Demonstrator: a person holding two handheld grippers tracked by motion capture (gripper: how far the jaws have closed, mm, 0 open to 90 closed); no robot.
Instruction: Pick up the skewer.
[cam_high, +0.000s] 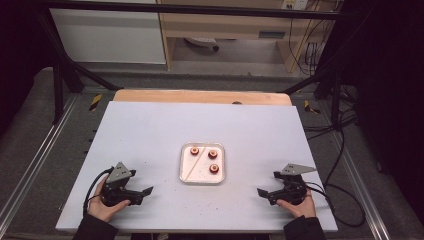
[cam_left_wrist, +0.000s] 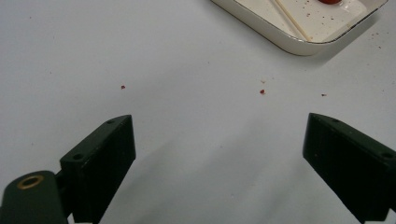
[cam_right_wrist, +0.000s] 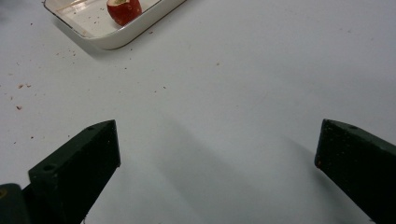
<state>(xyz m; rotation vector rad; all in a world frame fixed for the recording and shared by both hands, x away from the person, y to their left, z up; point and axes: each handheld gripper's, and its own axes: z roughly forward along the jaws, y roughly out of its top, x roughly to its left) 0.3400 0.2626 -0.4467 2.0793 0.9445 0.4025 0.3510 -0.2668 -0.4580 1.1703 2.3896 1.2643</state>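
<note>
High view: the left claw (cam_high: 145, 192) rests near the counter's (cam_high: 150, 130) front-left edge, jaws spread and holding nothing, with bare white surface between it and the tray (cam_high: 202, 179). The tray sits at mid-counter, well clear of every edge, holding three red fruit pieces (cam_high: 214, 168) and a thin stick (cam_high: 194, 164). The right claw (cam_high: 262, 193) rests near the front-right edge, likewise spread and unladen.
</note>
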